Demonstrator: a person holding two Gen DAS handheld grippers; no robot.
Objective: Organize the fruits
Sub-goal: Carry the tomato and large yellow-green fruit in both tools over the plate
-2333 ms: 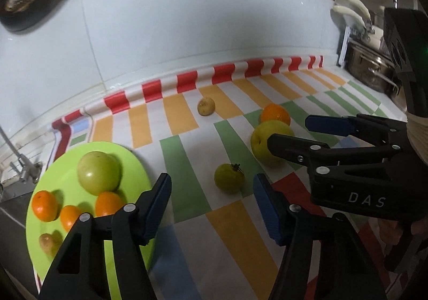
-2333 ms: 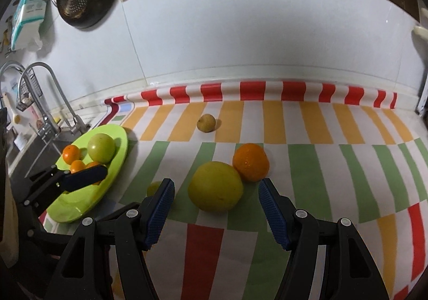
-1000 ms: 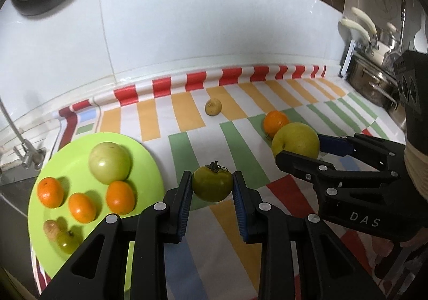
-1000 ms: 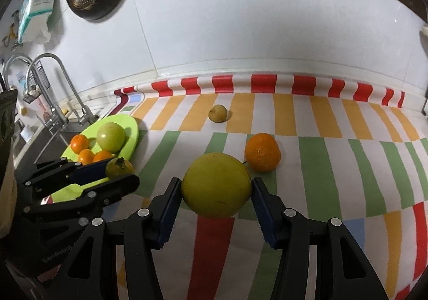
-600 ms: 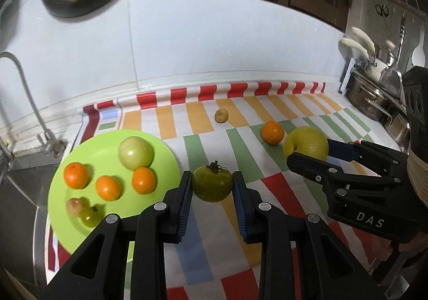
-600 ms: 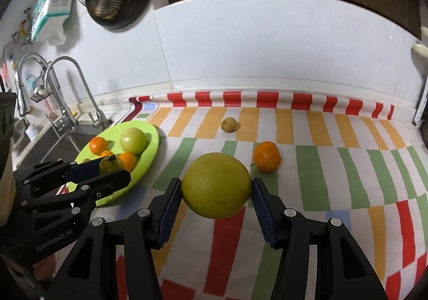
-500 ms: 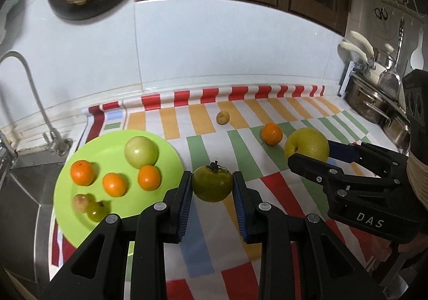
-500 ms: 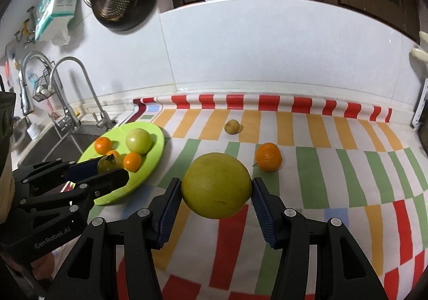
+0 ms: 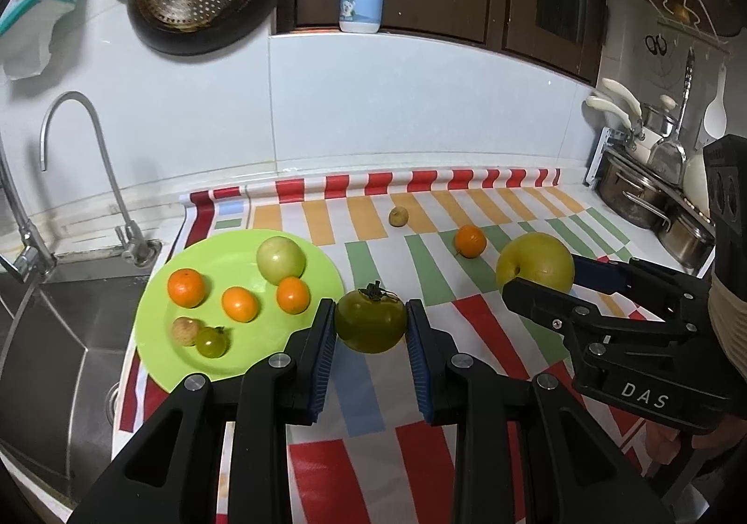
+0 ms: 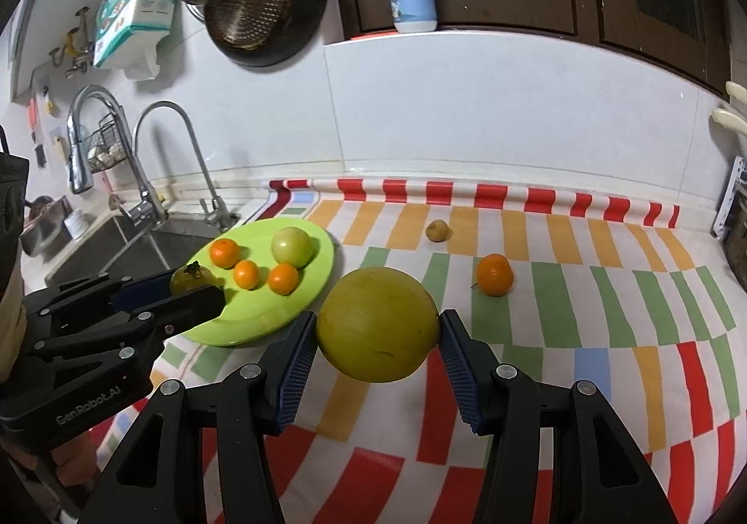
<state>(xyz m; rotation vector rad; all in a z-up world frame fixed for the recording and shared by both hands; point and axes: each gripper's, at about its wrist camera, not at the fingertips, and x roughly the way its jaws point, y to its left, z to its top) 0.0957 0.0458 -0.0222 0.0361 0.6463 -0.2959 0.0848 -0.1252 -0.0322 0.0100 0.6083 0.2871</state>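
Observation:
My left gripper (image 9: 371, 325) is shut on a green tomato (image 9: 370, 322) with a stem, held above the striped mat just right of the lime green plate (image 9: 219, 253). The plate holds three oranges, a pale green apple (image 9: 281, 260) and two small fruits. My right gripper (image 10: 377, 339) is shut on a large yellow-green pomelo (image 10: 378, 330), held above the mat right of the plate (image 10: 303, 286). It also shows in the left wrist view (image 9: 534, 265). An orange (image 10: 494, 274) and a small brownish fruit (image 10: 437, 230) lie on the mat further back.
A steel sink (image 9: 51, 337) with a tap (image 9: 107, 178) lies left of the plate. Steel pots (image 9: 653, 206) stand at the far right. A white tiled wall (image 10: 467, 113) closes the back, with a pan and strainer hanging above.
Both grippers closed on their fruits, the left on the green tomato and the right on the pomelo, then lifted them up and back from the mat.

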